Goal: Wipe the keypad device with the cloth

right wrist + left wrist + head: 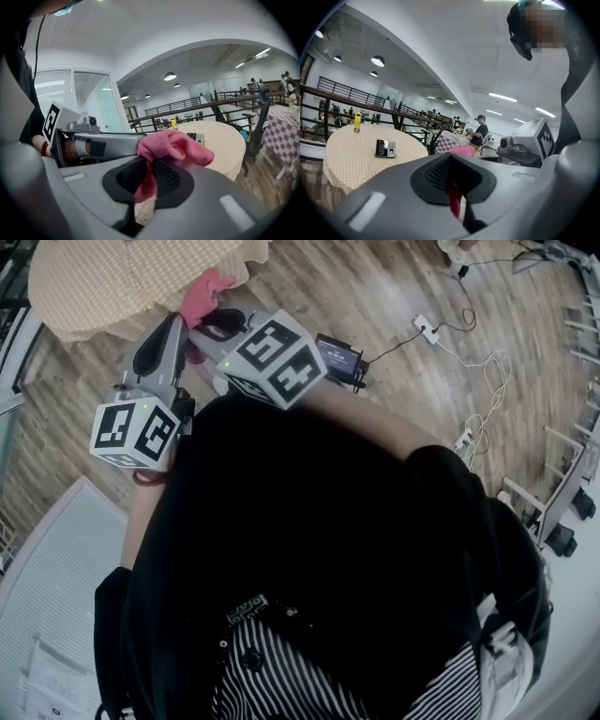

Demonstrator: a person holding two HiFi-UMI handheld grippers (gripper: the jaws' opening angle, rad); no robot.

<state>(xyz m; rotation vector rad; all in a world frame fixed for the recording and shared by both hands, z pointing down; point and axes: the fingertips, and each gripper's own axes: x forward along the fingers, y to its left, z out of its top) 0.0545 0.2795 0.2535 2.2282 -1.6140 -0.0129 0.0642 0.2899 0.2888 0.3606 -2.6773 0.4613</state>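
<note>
The keypad device (386, 148) is a small dark unit with a screen and grey keys. It lies flat on a round table (347, 164) under a beige cloth, well ahead of both grippers, and the right gripper view shows the keypad device (196, 137) too. My right gripper (145, 180) is shut on a pink cloth (173, 145) that bunches above its jaws. The left gripper (452, 187) sits close beside it, jaws together with a red strip of the cloth between them. In the head view both grippers, left (178, 324) and right (217, 322), are raised near the cloth (206, 292) at the table (103, 282) edge.
A yellow bottle (356, 123) stands at the table's far side. On the wooden floor lie a dark box with a screen (337, 357), a power strip (427, 329) and loose cables. A black chair (258, 126), a checkered table (450, 139) and a standing person (480, 131) are beyond.
</note>
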